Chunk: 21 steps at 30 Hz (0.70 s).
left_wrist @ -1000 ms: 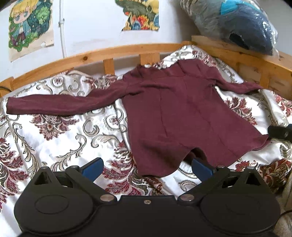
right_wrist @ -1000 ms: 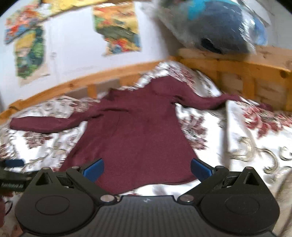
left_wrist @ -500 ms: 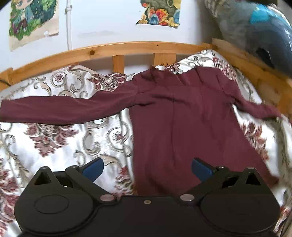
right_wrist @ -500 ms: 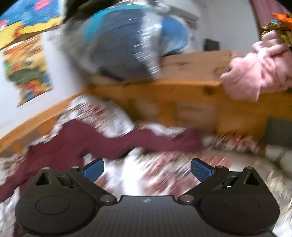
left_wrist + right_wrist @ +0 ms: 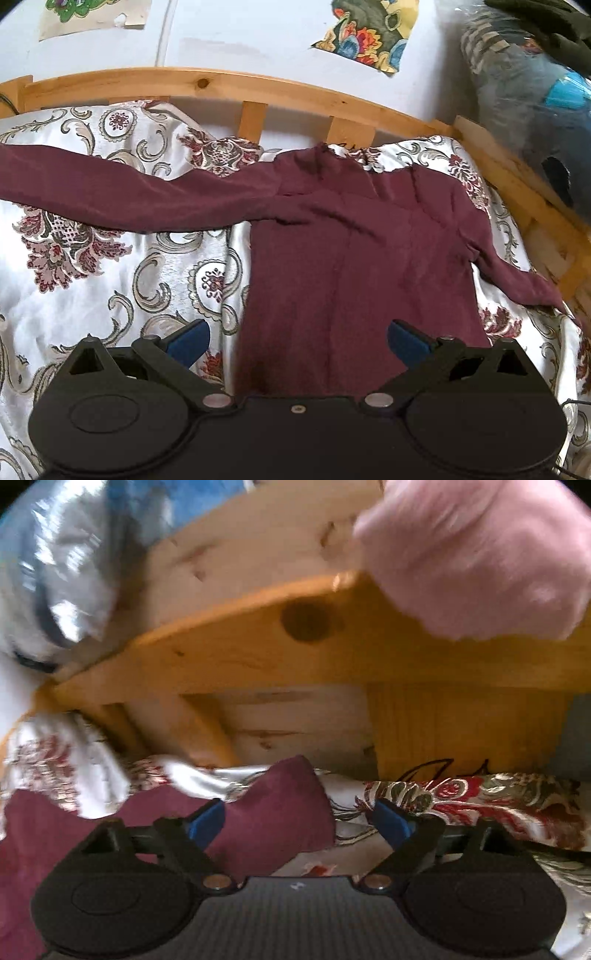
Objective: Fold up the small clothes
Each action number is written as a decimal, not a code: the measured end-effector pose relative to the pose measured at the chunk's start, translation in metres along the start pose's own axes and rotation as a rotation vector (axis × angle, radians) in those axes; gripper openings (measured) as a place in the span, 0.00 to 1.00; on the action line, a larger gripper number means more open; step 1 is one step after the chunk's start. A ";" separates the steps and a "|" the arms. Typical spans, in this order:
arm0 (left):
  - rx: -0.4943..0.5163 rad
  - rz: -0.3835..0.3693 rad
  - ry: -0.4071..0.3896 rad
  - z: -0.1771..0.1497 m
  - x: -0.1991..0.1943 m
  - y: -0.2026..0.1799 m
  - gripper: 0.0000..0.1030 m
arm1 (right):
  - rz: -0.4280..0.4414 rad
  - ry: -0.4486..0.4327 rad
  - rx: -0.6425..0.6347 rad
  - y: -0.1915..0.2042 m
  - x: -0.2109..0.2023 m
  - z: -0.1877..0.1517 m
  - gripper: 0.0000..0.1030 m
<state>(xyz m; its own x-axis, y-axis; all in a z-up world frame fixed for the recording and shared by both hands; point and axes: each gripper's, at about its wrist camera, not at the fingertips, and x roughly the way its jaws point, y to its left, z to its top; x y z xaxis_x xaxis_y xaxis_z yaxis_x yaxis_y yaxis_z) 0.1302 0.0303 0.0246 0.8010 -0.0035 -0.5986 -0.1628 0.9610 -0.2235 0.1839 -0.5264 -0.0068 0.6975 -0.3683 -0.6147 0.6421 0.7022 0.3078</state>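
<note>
Left wrist view: my left gripper [image 5: 297,341] hangs over the lower body of the maroon long-sleeved top [image 5: 354,266], fingers spread wide with nothing between the blue pads [image 5: 190,341]; the top lies flat on the patterned bedspread [image 5: 92,266], neckline towards the wooden bed rail [image 5: 229,85], one sleeve stretched out to the picture's left, the other running down to the right beside the frame; posters [image 5: 369,33] hang on the white wall, and a plastic-wrapped bundle [image 5: 532,96] sits at upper right. Right wrist view (blurred): my right gripper [image 5: 297,821] sits low at the end of the right sleeve [image 5: 280,812]; its jaws have just been closing yet stand apart; the cuff lies between them, close against the left pad [image 5: 205,821], well short of the right one, so not clamped; behind it rises the wooden footboard [image 5: 295,653], with a pink garment [image 5: 480,554] draped over its top edge.
</note>
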 end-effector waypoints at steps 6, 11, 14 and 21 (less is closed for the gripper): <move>0.032 0.018 -0.022 0.001 -0.006 0.004 0.99 | -0.061 0.055 -0.005 0.013 0.036 -0.012 0.56; 0.051 0.023 -0.033 0.000 -0.014 0.003 0.99 | -0.065 0.055 -0.011 0.017 0.036 -0.017 0.18; 0.056 0.042 -0.037 0.001 -0.017 0.004 0.99 | -0.036 -0.027 -0.054 0.026 0.010 -0.014 0.10; 0.035 0.034 -0.059 0.005 -0.028 0.013 0.99 | 0.148 -0.381 -0.343 0.110 -0.088 -0.005 0.10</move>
<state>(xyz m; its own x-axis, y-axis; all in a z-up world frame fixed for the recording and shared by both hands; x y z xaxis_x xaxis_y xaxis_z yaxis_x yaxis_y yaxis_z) 0.1089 0.0443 0.0423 0.8279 0.0442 -0.5591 -0.1707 0.9695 -0.1761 0.1914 -0.4137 0.0778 0.8800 -0.4005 -0.2554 0.4315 0.8988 0.0771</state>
